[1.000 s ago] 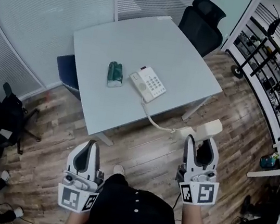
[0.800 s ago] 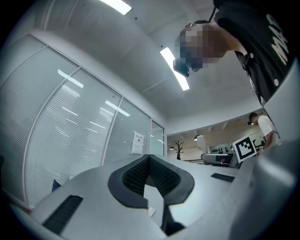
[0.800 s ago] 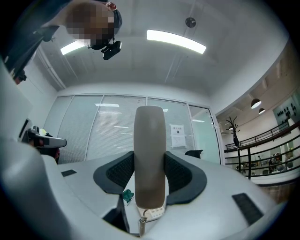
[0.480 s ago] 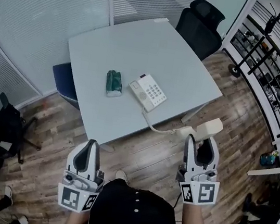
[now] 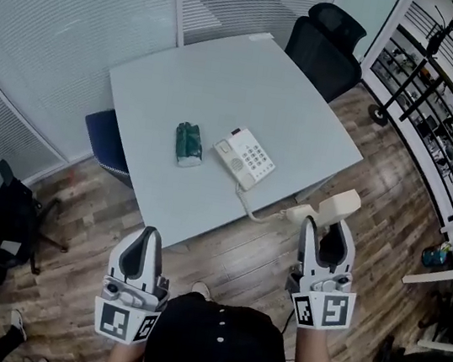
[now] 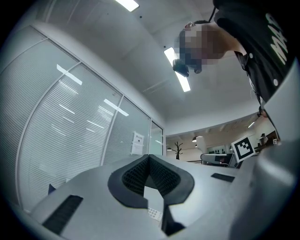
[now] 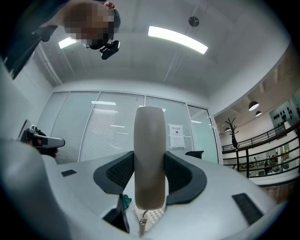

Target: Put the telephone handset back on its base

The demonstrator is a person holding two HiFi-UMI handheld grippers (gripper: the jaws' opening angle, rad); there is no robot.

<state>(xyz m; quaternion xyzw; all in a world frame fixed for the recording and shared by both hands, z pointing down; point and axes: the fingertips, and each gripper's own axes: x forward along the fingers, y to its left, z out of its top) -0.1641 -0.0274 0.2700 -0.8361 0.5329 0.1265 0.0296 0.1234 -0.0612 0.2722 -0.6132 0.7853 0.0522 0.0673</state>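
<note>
Head view: base (image 5: 245,158) on the counter (image 5: 225,82), just right of a green object (image 5: 188,143); handset (image 5: 333,206), corded to the base, off the counter's near right edge in the right claw (image 5: 327,230). Left gripper view: left claw (image 6: 149,159) clenched, empty. Right gripper view: jaws grasp the upright handset.

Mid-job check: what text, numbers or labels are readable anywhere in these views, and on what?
Nothing reads clearly.
Telephone keypad: keys too small.
Paper notice on the glass wall: blurred.
White lettering on the person's black shirt: cut off.
Marker cubes: square patterns, no words.
Handset: no print showing.
</note>
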